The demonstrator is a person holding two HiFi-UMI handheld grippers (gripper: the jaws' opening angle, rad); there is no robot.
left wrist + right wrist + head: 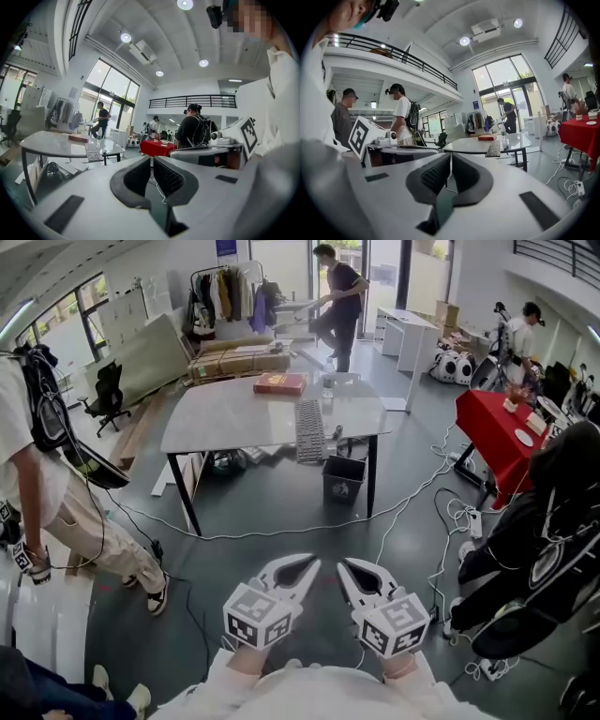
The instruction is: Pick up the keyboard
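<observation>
A grey keyboard [309, 430] lies lengthwise on the grey table [225, 418], near its front right part, a few steps ahead of me. It also shows far off as the keyboard [92, 152] in the left gripper view and the keyboard [493, 148] in the right gripper view. My left gripper [309, 565] and right gripper [345, 567] hang side by side close to my body, well short of the table. Both are shut with nothing between the jaws.
A red book [279, 383] and a clear bottle [326, 390] sit on the table. A black bin [343, 478] stands under its right side. Cables [441, 512] trail over the floor. A person [42, 493] stands at left, a red-covered table [497, 442] and dark bags [544, 540] at right.
</observation>
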